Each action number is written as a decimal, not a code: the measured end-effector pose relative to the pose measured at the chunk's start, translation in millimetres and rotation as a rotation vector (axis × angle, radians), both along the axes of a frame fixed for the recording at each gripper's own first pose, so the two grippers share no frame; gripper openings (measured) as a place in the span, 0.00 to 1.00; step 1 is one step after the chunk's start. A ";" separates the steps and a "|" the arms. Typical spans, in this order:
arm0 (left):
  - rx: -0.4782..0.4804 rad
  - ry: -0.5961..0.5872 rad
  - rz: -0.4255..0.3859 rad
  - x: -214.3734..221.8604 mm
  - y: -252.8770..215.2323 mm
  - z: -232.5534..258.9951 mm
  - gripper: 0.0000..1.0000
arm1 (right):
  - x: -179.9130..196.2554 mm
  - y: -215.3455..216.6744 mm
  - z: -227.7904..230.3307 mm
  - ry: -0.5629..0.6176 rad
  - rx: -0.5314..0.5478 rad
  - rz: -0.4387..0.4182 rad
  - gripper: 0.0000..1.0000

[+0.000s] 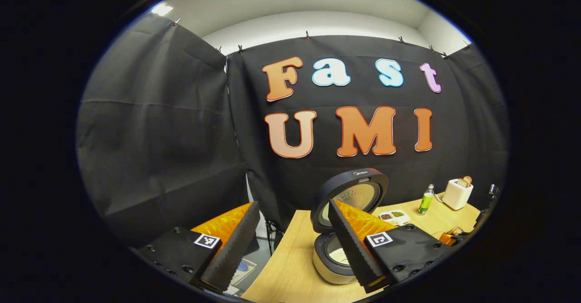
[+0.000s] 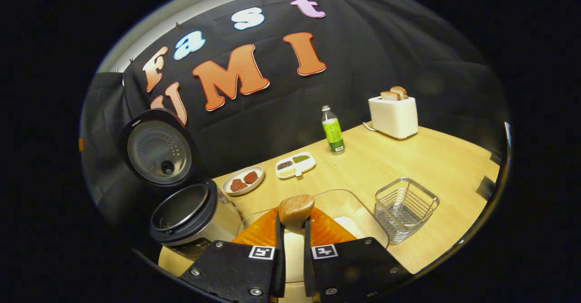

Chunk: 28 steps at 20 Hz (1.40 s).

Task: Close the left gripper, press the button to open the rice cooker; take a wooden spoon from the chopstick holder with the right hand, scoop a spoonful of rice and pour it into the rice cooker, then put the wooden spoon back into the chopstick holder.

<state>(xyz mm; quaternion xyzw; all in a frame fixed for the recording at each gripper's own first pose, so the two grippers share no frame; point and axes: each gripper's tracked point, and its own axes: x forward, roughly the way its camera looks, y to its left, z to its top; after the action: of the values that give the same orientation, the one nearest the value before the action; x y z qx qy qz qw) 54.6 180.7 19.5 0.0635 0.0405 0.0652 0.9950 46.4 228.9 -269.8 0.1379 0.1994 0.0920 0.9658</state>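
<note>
A light-brown wooden spoon (image 2: 295,212) stands clamped between the narrowly set fingers of the right gripper (image 2: 293,253), its rounded end rising just above the fingertips. Directly behind it lies a clear, shallow rectangular container (image 2: 358,212) holding white rice (image 2: 352,226). To the left, the round silver-and-black rice cooker (image 2: 190,216) sits with its lid (image 2: 159,151) swung fully upright, the perforated inner plate facing the camera and the pot's dark rim exposed. To the right of the container stands a square wire-mesh chopstick holder (image 2: 405,207), well apart from the cooker. Farther back on the pale wooden worktop (image 2: 435,157) are a small round plate (image 2: 243,179) with two reddish-brown pieces, a white divided dish (image 2: 295,164) of grains, a green-labelled clear bottle (image 2: 332,131) and a white toaster (image 2: 394,114) with bread slices (image 2: 394,93) poking out. In the left gripper view, the left gripper (image 1: 290,248) hangs with its fingers spread wide and nothing between them, the open cooker visible past its right finger at the worktop's near-left corner.
</note>
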 end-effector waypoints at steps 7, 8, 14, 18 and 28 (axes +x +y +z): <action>-0.015 0.013 -0.002 -3.7 -5.1 -4.3 1.00 | 5.7 10.3 -13.6 0.114 0.315 -0.058 0.16; -0.016 0.013 -0.005 -3.6 -7.0 -4.0 1.00 | 9.2 3.1 -16.0 0.153 0.383 -0.094 0.16; -0.011 -0.001 -0.019 -3.8 -17.1 3.8 1.00 | 12.8 -23.2 -18.1 0.275 0.679 -0.198 0.16; -0.030 -0.002 -0.028 -0.6 -26.2 3.6 1.00 | 9.4 -44.7 -10.5 0.297 0.819 -0.232 0.15; -0.034 -0.032 -0.050 5.9 -55.8 11.9 1.00 | 9.7 -89.7 25.5 0.310 0.996 -0.333 0.16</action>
<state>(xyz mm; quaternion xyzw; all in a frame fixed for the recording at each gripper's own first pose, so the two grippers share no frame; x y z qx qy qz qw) 60.5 124.9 31.4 0.0465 0.0242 0.0405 0.9978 56.1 139.2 -244.3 0.6201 0.2471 -0.0002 0.7446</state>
